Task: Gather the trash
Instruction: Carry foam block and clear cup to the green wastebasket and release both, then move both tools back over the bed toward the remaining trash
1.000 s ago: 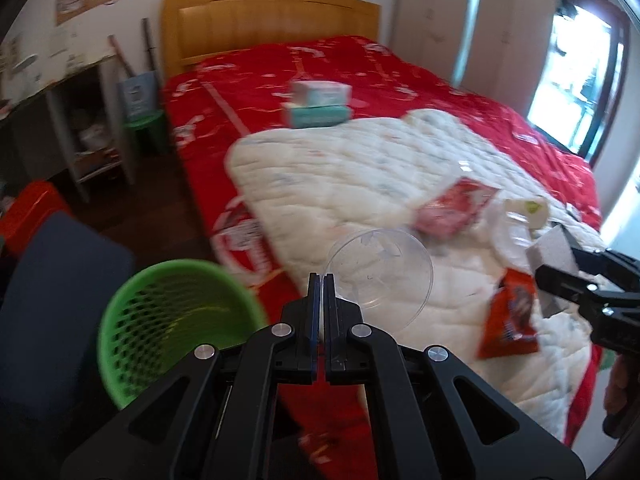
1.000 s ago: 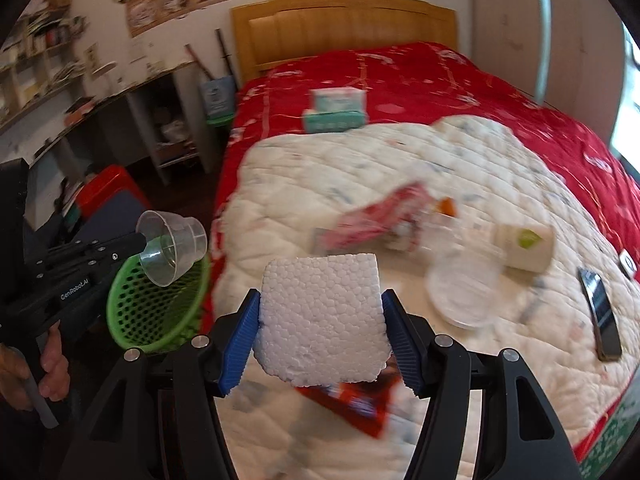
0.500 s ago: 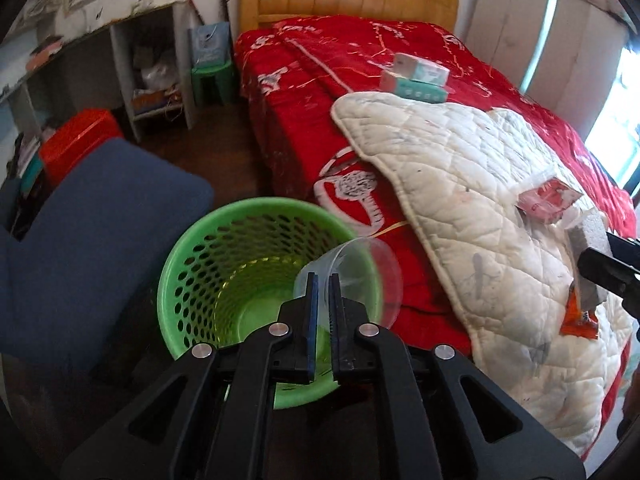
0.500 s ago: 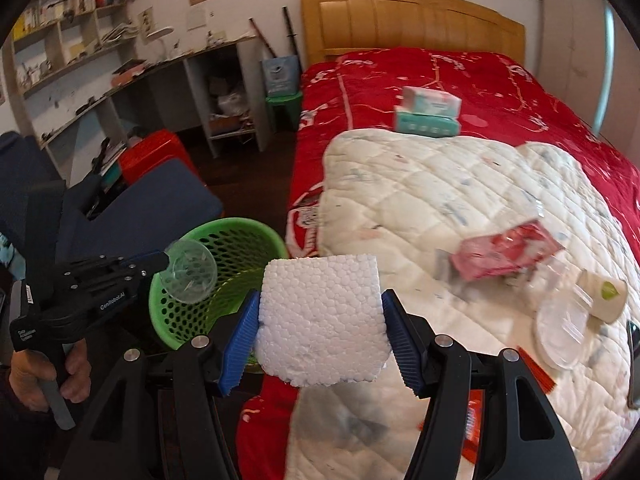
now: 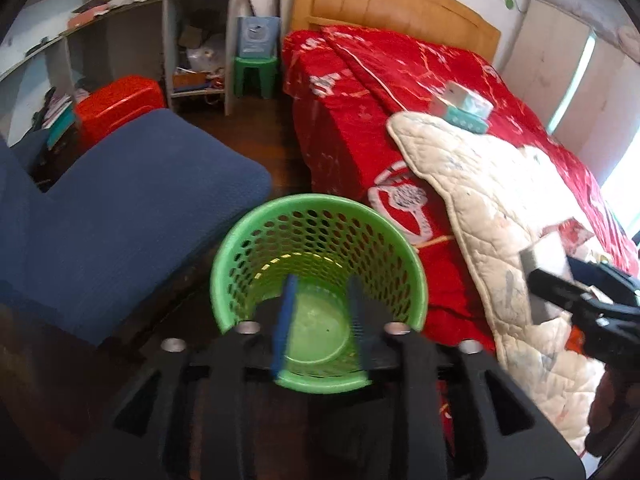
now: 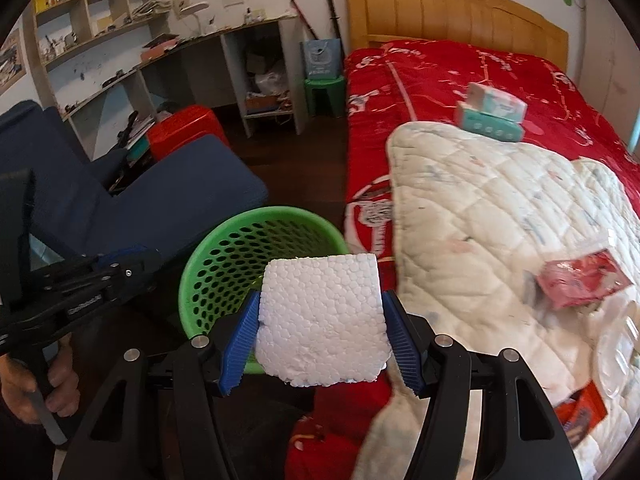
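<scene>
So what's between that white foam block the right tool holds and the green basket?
Nothing: in the right wrist view the foam block, clamped in the right tool, overlaps the green basket rim, with only air between.

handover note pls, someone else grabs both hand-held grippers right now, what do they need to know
Left hand-held gripper: over the green basket; its jaws have just been opening and nothing shows between them. No cup can be made out in the basket.
Right hand-held gripper: shut on the foam block, beside the basket's rim, block not yet dropped.
On the bed's white quilt: a red packet, a clear lid and an orange wrapper.
Left to do: drop the foam in the basket, then fetch the rest. The tissue packs look like non-trash.
</scene>
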`<state>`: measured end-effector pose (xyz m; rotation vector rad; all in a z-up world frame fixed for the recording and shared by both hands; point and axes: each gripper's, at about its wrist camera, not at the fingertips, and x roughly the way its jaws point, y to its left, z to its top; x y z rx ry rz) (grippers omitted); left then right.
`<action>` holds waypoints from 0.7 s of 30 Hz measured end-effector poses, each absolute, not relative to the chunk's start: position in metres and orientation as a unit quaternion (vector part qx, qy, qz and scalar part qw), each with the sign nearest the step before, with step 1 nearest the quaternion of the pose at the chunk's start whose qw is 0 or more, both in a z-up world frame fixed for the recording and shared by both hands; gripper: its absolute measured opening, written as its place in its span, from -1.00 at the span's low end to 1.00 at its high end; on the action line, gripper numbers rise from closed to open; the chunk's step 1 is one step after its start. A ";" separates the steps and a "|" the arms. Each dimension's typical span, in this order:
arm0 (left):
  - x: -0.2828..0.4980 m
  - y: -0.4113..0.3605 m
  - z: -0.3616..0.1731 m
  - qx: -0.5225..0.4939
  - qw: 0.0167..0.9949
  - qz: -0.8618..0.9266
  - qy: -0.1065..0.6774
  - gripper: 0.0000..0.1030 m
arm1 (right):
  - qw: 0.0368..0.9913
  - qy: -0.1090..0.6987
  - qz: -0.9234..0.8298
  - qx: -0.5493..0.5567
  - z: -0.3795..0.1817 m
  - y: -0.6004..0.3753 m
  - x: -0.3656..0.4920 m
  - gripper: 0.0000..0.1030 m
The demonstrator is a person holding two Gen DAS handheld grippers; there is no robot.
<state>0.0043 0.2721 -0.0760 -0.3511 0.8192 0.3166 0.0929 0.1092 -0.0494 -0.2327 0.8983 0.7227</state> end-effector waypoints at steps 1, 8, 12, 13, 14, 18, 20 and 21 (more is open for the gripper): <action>0.002 0.274 -0.075 -0.168 0.891 0.158 0.391 -0.34 | 0.830 0.425 0.344 -0.113 -0.051 0.116 0.092 0.15; -0.016 0.293 -0.068 -0.184 0.890 0.185 0.373 -0.16 | 0.815 0.437 0.365 -0.109 -0.067 0.152 0.095 0.23; -0.019 0.298 -0.068 -0.196 0.889 0.192 0.367 -0.09 | 0.814 0.437 0.370 -0.103 -0.069 0.163 0.095 0.41; -0.019 0.297 -0.068 -0.195 0.889 0.195 0.367 -0.04 | 0.814 0.438 0.368 -0.103 -0.069 0.164 0.094 0.41; -0.017 0.296 -0.068 -0.193 0.889 0.193 0.367 -0.02 | 0.813 0.439 0.368 -0.101 -0.069 0.162 0.094 0.41; -0.014 0.288 -0.066 -0.181 0.894 0.185 0.365 0.04 | 0.825 0.428 0.353 -0.106 -0.062 0.144 0.090 0.56; -0.012 0.281 -0.066 -0.179 0.897 0.178 0.362 0.07 | 0.832 0.425 0.343 -0.102 -0.059 0.127 0.087 0.57; -0.010 0.276 -0.065 -0.177 0.898 0.175 0.363 0.09 | 0.835 0.424 0.336 -0.100 -0.058 0.119 0.087 0.60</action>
